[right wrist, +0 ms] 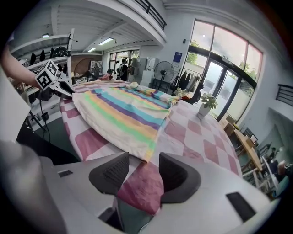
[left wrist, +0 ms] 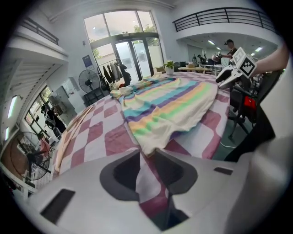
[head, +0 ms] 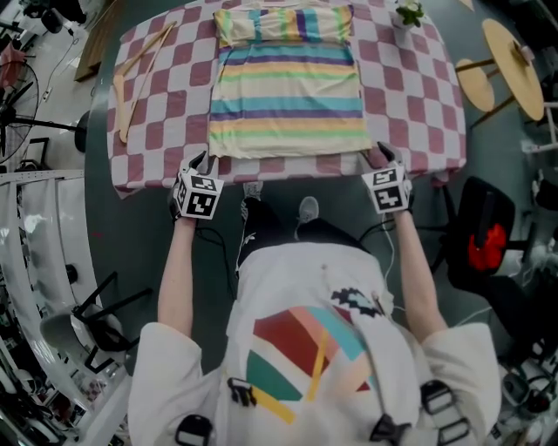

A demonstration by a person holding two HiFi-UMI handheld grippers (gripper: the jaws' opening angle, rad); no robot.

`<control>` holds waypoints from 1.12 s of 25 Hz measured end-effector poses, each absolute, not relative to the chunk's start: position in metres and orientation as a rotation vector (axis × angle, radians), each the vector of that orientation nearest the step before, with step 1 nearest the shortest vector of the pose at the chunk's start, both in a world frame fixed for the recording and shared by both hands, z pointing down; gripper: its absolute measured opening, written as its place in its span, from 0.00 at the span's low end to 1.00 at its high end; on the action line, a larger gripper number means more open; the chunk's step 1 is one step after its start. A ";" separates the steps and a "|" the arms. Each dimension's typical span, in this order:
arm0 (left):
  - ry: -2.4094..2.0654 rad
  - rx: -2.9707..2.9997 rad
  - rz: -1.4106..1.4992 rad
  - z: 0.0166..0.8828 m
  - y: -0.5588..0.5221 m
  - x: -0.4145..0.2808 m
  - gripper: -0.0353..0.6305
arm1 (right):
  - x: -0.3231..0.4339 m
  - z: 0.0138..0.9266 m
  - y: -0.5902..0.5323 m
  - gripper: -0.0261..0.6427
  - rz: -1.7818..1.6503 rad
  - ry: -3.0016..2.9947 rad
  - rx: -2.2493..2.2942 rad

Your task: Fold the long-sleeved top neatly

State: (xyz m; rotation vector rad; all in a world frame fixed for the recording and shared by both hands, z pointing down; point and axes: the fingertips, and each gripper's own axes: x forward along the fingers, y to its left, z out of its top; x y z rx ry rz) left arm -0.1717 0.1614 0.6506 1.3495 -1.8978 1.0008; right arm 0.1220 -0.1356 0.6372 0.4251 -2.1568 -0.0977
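Just ahead of both claws, the long-sleeved top (head: pixel 292 91) lies flat on the bench as a striped rectangle. Its hem runs along the near edge and its collar end is farthest from them. The left claw (left wrist: pixel 147 151) stands at the hem's left corner, jaws a narrow gap apart with the corner between the tips, and I see no firm pinch yet. The right claw (right wrist: pixel 144 156) stands at the other corner, jaws wider, the cloth at its tips unheld. One claw per corner should keep the hem straight, probably to carry it toward the collar for a fold in half.

Under the top, a pink-and-white checked tablecloth (head: pixel 166 104) shows through both jaw gaps and could get caught along with the hem. Far beyond the right claw stands a small potted plant (head: pixel 407 15), and round wooden tables (head: pixel 514 65) sit off to that claw's outer side. The hall has tall glass doors (left wrist: pixel 132 50) and a standing fan (right wrist: pixel 163 72).
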 end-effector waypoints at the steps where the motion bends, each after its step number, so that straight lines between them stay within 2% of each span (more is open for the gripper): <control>1: -1.895 1.351 0.995 0.650 0.162 -0.171 0.21 | 0.124 0.639 -0.137 0.34 -0.097 -2.148 0.429; 5: -1.897 1.343 1.011 0.650 0.164 -0.173 0.13 | 0.128 0.643 -0.143 0.27 -0.101 -2.129 0.434; 9: -1.908 1.307 0.976 0.649 0.166 -0.175 0.10 | 0.125 0.643 -0.140 0.22 -0.111 -2.129 0.412; 13: -1.948 1.265 0.921 0.644 0.166 -0.179 0.09 | 0.119 0.640 -0.136 0.10 -0.131 -2.146 0.389; 28: -2.148 1.119 0.798 0.602 0.176 -0.193 0.08 | 0.122 0.607 -0.135 0.06 -0.047 -2.230 0.459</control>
